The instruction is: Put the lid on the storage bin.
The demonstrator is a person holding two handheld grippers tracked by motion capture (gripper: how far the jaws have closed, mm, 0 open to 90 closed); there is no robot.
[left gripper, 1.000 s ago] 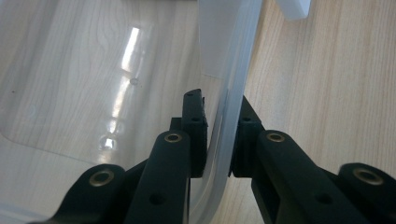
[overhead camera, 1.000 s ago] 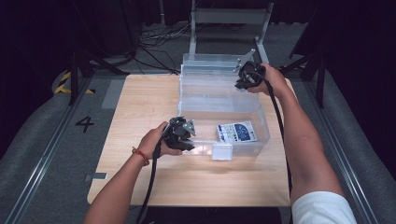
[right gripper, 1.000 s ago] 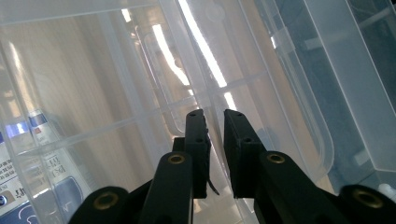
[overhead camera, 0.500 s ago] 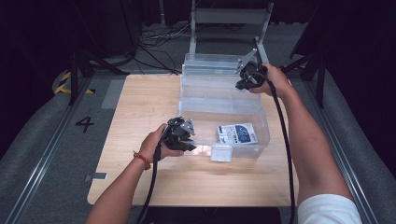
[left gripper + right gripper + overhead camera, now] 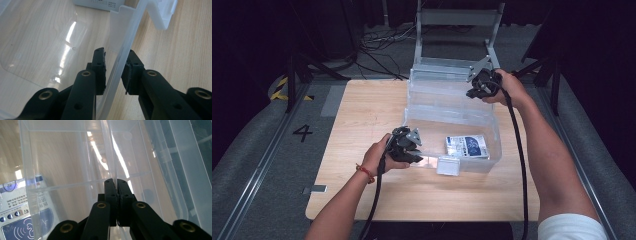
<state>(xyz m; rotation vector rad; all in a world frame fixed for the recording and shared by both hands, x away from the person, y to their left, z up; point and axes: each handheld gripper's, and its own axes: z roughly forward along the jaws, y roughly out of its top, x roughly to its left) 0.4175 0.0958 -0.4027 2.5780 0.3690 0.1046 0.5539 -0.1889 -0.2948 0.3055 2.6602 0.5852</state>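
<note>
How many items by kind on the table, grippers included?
Clear plastic bin: 1
Clear lid: 1
Blue-and-white packet: 1
Grippers: 2, left gripper, right gripper
Total: 5

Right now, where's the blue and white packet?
In the high view the packet lies flat on the floor of the clear bin, at its near right corner, just right of the left gripper, which straddles the bin's near wall.

Recording lab: floor number [image 5: 303, 132], cables [image 5: 377, 42]
</note>
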